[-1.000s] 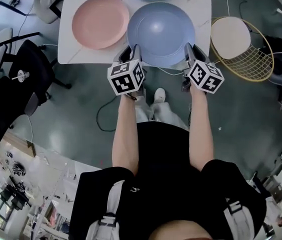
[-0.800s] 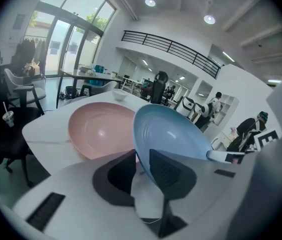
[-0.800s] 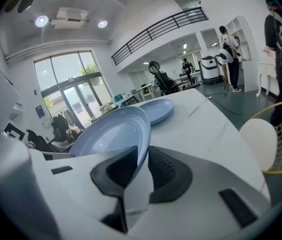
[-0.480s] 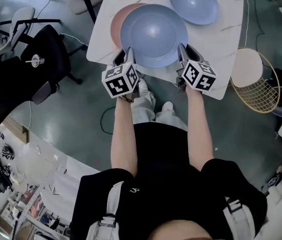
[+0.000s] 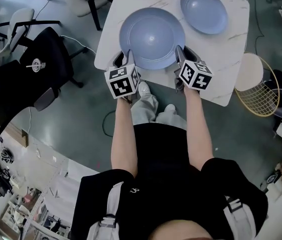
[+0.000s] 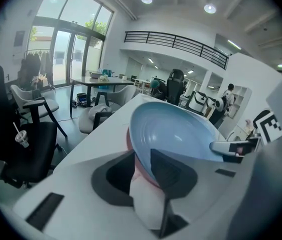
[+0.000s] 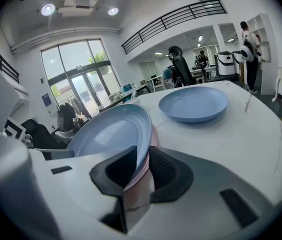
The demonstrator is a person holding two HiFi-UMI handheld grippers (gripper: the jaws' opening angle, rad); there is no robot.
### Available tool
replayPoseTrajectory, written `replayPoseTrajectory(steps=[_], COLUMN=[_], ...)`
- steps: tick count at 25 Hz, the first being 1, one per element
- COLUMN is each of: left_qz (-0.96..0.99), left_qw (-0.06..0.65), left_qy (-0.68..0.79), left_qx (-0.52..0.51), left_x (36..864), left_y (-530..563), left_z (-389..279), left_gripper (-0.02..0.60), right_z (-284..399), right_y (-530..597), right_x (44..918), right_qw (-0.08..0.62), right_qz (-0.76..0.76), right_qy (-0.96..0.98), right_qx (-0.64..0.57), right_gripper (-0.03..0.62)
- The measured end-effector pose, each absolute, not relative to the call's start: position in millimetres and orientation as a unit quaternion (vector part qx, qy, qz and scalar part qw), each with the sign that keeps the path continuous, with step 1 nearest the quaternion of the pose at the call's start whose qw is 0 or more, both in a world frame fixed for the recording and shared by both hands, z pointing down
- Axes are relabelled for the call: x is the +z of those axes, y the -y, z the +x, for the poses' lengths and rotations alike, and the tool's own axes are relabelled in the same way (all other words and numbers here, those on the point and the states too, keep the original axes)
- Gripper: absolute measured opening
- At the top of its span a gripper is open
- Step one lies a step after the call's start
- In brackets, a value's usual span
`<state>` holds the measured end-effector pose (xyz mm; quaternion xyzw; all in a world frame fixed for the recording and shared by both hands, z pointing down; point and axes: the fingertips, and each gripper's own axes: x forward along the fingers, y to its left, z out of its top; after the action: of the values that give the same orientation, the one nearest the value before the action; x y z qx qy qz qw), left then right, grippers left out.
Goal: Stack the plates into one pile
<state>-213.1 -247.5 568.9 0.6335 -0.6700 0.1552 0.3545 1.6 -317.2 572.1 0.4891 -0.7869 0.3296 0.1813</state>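
moved: large round light-blue plate (image 5: 152, 36) now covers round pink plate (image 6: 144, 174) | left gripper (image 5: 123, 56) jaws just spread off its rim | right gripper (image 5: 183, 54) jaws easing, pads touching rim | left to stack: smaller blue plate (image 5: 204, 11)

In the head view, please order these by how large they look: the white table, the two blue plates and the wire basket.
1. white table
2. near blue plate
3. wire basket and far blue plate: they look about alike. The basket stands on the floor, farther from the camera, so I leave them unranked.
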Motion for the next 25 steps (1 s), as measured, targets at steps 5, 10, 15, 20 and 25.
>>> replayPoseTrajectory(steps=[5,10,15,20,25], left_qz=[0.636,0.631,0.634,0.634,0.632], left_qw=[0.352,0.347,0.339,0.361,0.378], left_qy=[0.663,0.672,0.679,0.67,0.665], left_qx=[0.179,0.171,0.151,0.136,0.124], left_x=[586,585,576,578,584], left_y=[252,256,260,256,252], left_z=[-217,-222,-227,-224,-220], left_gripper=[0.123,0.135,0.133,0.149,0.154], right_z=[-1,-2,8,15,15], right_y=[319,320,319,317,311], right_x=[589,587,579,576,579], right_qw=[0.194,0.189,0.178,0.176,0.177], right_qz=[0.502,0.503,0.51,0.511,0.505], right_qy=[0.778,0.778,0.78,0.777,0.774], right_qx=[0.324,0.325,0.316,0.322,0.338], right_gripper=[0.09,0.139,0.143,0.143,0.143])
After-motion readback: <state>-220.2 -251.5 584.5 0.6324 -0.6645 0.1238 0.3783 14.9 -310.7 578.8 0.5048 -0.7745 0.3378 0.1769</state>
